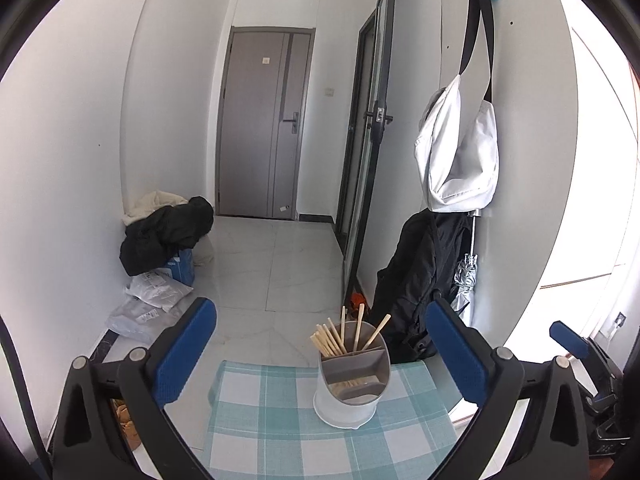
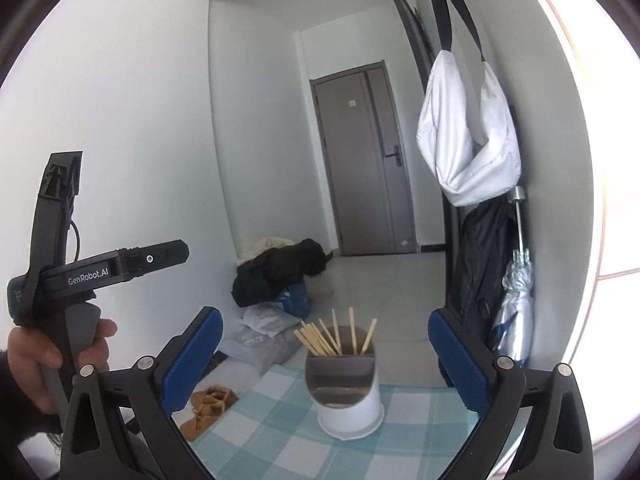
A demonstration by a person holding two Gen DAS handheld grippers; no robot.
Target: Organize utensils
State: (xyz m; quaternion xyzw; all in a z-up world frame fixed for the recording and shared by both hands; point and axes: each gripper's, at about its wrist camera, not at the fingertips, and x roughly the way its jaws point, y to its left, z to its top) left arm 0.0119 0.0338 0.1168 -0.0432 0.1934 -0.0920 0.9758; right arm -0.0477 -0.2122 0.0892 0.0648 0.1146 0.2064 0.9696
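Left gripper (image 1: pixel 320 364) and right gripper (image 2: pixel 325 360), fingers wide, empty; chopsticks (image 1: pixel 336 338) fill holder (image 1: pixel 348 396) near tabletop (image 1: pixel 256 420) far edge; retreat without tipping it.

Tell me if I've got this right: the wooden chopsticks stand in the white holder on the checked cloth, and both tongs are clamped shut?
Not quite. The chopsticks do stand in the holder on the checked cloth, but both tongs, left and right, are wide open and empty, as each wrist view shows.

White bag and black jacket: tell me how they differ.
The white bag hangs high by a dark strap; the black jacket hangs below it, reaching toward the floor. The bag is pale and bulging; the jacket is dark and limp. Both hang on the right wall.
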